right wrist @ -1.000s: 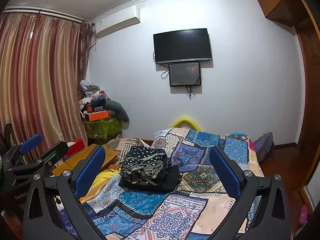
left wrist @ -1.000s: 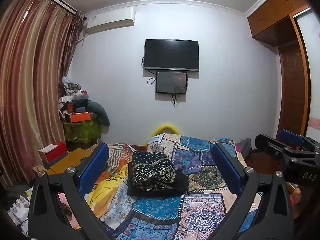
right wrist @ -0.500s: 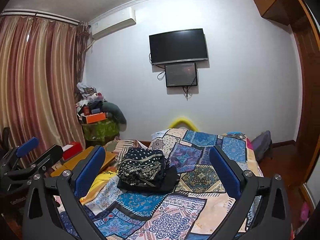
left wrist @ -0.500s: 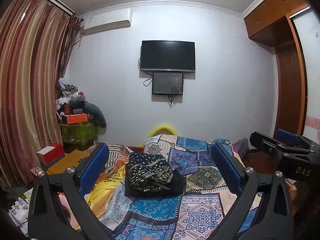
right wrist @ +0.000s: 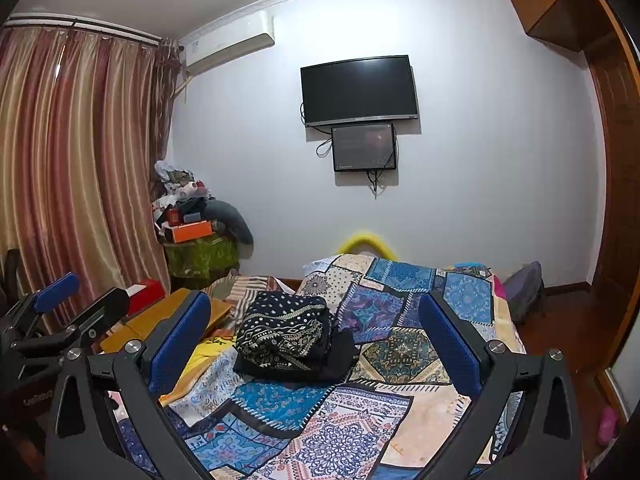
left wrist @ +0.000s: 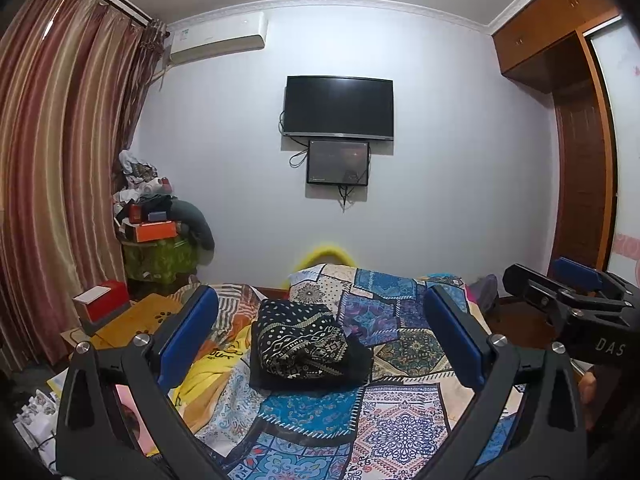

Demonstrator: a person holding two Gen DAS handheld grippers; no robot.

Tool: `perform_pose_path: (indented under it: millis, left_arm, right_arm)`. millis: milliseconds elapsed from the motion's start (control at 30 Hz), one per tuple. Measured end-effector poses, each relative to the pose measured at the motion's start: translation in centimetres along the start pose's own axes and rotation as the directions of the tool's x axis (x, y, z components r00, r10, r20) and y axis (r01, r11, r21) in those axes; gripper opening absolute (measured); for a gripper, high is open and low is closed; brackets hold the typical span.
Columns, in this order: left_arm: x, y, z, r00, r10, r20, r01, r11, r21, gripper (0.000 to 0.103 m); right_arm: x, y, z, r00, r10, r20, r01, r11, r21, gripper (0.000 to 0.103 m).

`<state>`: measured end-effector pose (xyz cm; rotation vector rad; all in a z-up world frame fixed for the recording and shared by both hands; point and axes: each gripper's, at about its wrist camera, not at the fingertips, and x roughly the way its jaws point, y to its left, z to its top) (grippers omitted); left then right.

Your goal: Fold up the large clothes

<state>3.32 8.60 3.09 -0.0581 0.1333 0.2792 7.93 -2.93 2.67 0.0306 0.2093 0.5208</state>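
The folded dark garment [left wrist: 304, 342] lies on the patchwork bed [left wrist: 404, 432] ahead, framed between but well beyond the spread, empty fingers of the left gripper [left wrist: 320, 336] and right gripper [right wrist: 316, 334].

folded garment [left wrist: 301, 338] — soft matt cloth | bedspread [left wrist: 404, 344] — printed cloth | wardrobe [left wrist: 580, 168] — glossy wood

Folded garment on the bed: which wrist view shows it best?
Left wrist view: the garment lies near centre between the open left gripper, its top and near side in sight. The right wrist view shows it whole too, offset left of the open right gripper.
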Motion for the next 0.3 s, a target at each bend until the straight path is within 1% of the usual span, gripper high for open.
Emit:
perform_pose_path:
  millis: [167, 300]
  left_arm:
    - [0.37, 0.25, -0.18, 1.0, 0.02, -0.008, -0.02, 1.0, -0.007, 0.103]
    - [0.65, 0.84, -0.35, 1.0, 0.015, -0.023, -0.015, 1.0, -0.027, 0.103]
  right_arm:
    - [0.19, -0.28, 0.03, 1.0, 0.008, -0.007, -0.008, 1.0, 0.011, 0.103]
    - [0.38, -0.31, -0.06, 1.0, 0.011, -0.014, -0.01, 1.0, 0.012, 0.103]
